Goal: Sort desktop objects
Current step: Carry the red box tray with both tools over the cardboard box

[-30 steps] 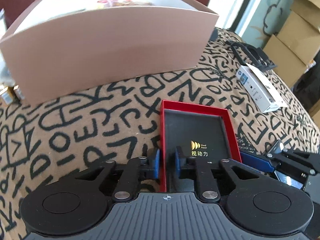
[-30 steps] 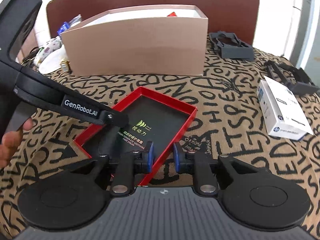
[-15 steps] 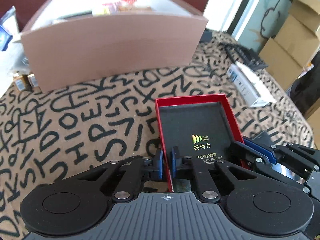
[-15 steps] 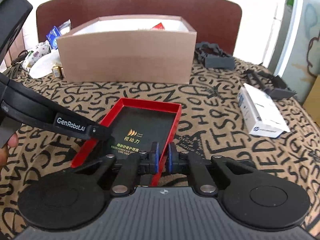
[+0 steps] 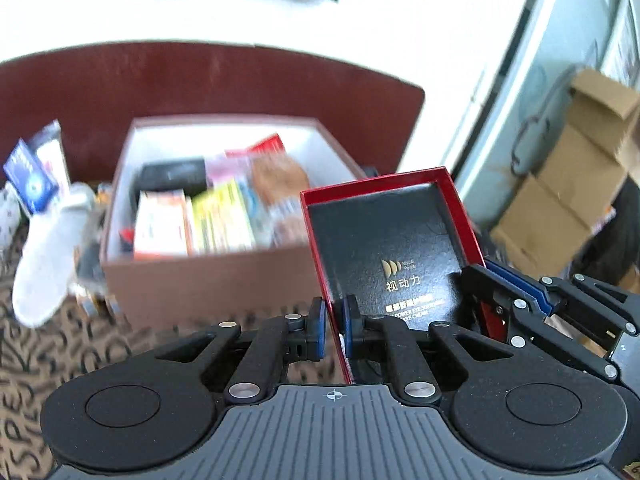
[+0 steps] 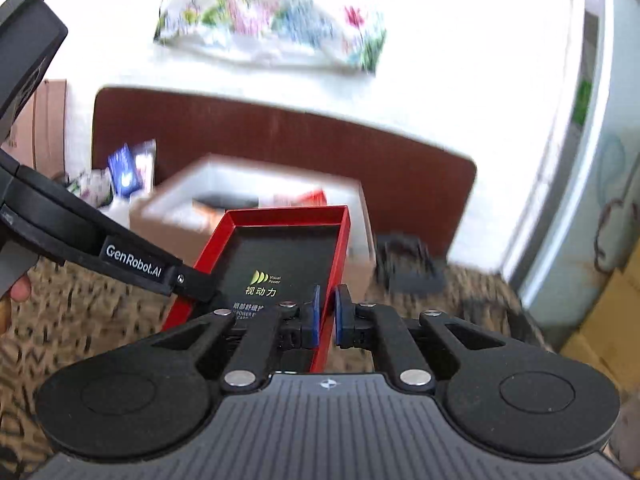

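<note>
A shallow red box [image 5: 388, 240] with a black inside and gold lettering hangs in the air, tilted up. My left gripper [image 5: 334, 328] is shut on its left wall. My right gripper [image 6: 325, 316] is shut on the right wall of the same red box [image 6: 280, 256]. The right gripper also shows in the left wrist view [image 5: 520, 304] at the box's right side. Behind it stands the big brown box [image 5: 208, 264], open on top and filled with several packets [image 5: 208, 216]; it also shows in the right wrist view [image 6: 168, 224].
The patterned tablecloth [image 5: 48, 344] lies below. A white sock-like item [image 5: 44, 256] and a blue packet [image 5: 30, 180] lie left of the brown box. A dark wooden headboard [image 6: 320, 152] stands behind. Cardboard cartons [image 5: 568, 200] are stacked at the right. A black plastic frame [image 6: 408, 264] lies right of the box.
Both grippers have lifted the red box off the tablecloth and tilted it up toward the brown box. The brown box's inside has come into view. The views are motion-blurred.
</note>
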A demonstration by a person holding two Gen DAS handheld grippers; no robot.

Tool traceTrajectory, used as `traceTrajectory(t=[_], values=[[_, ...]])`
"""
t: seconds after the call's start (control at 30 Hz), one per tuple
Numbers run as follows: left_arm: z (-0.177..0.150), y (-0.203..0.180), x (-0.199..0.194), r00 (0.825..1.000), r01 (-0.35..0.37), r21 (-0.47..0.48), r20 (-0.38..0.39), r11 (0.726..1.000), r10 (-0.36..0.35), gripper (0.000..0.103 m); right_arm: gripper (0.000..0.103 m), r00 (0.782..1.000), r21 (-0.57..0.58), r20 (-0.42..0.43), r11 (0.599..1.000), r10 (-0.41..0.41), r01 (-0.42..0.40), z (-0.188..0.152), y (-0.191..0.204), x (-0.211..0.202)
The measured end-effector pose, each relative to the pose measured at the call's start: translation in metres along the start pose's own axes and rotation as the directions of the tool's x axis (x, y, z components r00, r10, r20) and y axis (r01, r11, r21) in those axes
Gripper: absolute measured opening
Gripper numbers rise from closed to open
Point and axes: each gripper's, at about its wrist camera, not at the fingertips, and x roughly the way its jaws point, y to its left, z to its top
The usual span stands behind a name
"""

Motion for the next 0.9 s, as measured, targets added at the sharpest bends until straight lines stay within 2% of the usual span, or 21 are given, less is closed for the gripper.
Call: traceTrajectory(t=[0.13,0.43,0.67,0.83,0.9], values=[[0.041,0.014,0.018,1.000,-0.007,-0.036,0.013,0.999,0.007,0.006,0.008,1.000,-0.038,0.024,0.999,-0.001,0.002,0.031,-0.004,0.039],[0.116,0.061,0.104,0.998,-0.019,-0.155,-0.059,0.988,0.010,0.006,0.008,0.997,-0.002,-0.069,0.999,0.032,-0.032,0.069,-0.019,0.149],[0.141,0.089,0.178,0.986,-0.074,-0.209,-0.164,0.975,0.039,0.008,0.008,0.984,-0.018,-0.162,0.997,0.071,-0.075,0.077,-0.033,0.226],[0.146,0.101,0.209,0.980,-0.089,-0.226,-0.193,0.970,0.045,0.011,0.008,0.974,-0.059,-0.197,0.990,0.116,-0.130,0.079,-0.037,0.266],[0.148,0.105,0.215,0.981,-0.075,-0.238,-0.193,0.968,0.029,0.016,0.008,0.971,-0.067,-0.209,0.989,0.118,-0.134,0.079,-0.038,0.278]])
